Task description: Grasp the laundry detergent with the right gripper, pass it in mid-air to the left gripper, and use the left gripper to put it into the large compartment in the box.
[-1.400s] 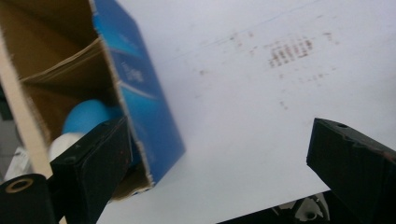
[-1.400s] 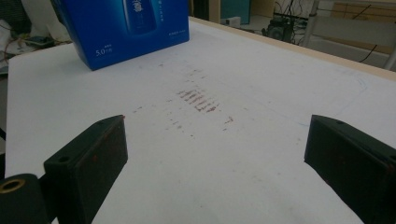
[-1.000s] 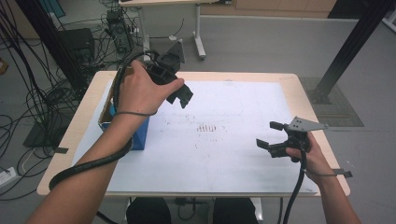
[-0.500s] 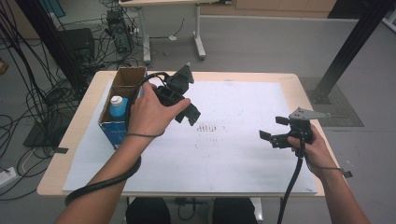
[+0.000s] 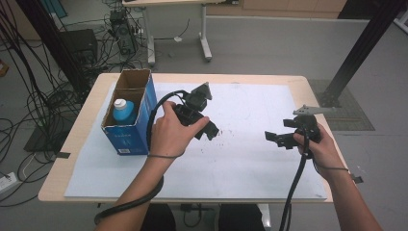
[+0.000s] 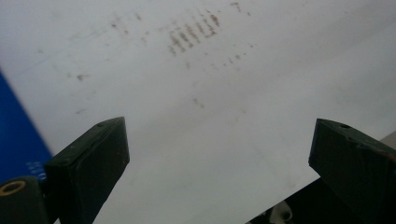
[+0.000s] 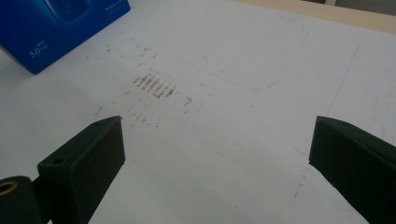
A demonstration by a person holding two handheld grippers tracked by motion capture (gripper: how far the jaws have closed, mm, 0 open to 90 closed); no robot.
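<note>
The blue-capped bottle (image 5: 124,109) already stands inside the open blue box (image 5: 131,129) at the tabletop's (image 5: 284,82) left side; both tongs, left (image 5: 210,131) and right (image 5: 279,139), gape empty (the right's jaws just widened), so little seems left.

Wooden table (image 5: 308,84) under a stained white sheet (image 5: 250,159), blue open-topped box (image 5: 129,137) at its left.

A grey floor (image 5: 269,48) surrounds the wooden table (image 5: 67,159), which carries a white sheet (image 5: 240,163). At ten o'clock, tangled black cables (image 5: 43,91) and a dark equipment box (image 5: 79,43) sit on the floor. At twelve stands a second table's white legs (image 5: 204,38); at two, a black post (image 5: 361,53) leans.
</note>
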